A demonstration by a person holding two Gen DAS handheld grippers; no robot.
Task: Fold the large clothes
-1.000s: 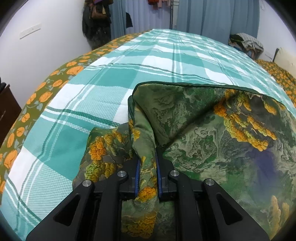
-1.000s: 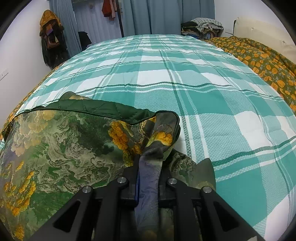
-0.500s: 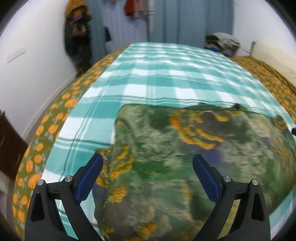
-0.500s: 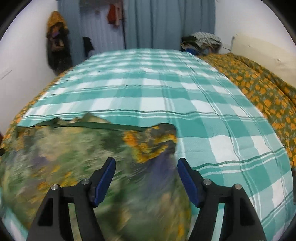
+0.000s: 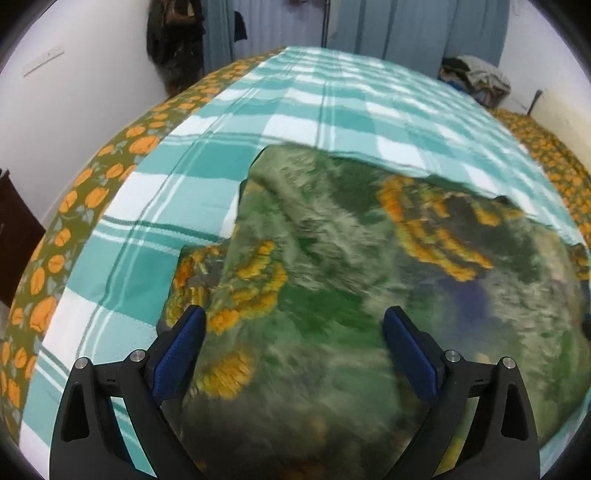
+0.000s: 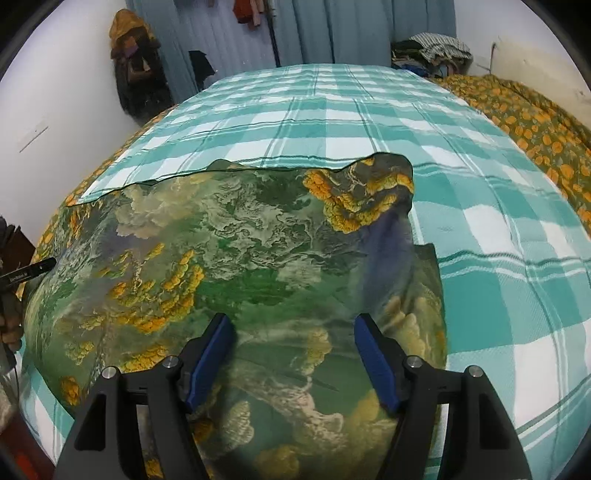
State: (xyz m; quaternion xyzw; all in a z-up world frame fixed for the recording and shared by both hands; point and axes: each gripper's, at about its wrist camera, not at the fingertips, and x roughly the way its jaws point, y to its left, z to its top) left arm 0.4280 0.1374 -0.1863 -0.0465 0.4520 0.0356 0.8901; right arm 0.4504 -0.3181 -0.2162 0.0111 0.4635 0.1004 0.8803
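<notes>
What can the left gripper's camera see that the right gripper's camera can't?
Only the left wrist view shows the left gripper, jaws wide open, and the dark furniture at the picture's left edge. Only the right wrist view shows the right gripper, also open, the garment's right corner, and a hand at the far left. Both show the green printed garment folded on the teal checked bedcover, the orange-flowered blanket, the blue curtains and the clothes pile.

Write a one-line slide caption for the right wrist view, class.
Right gripper, jaws open, above a folded green floral garment lying on the teal plaid bedspread.
</notes>
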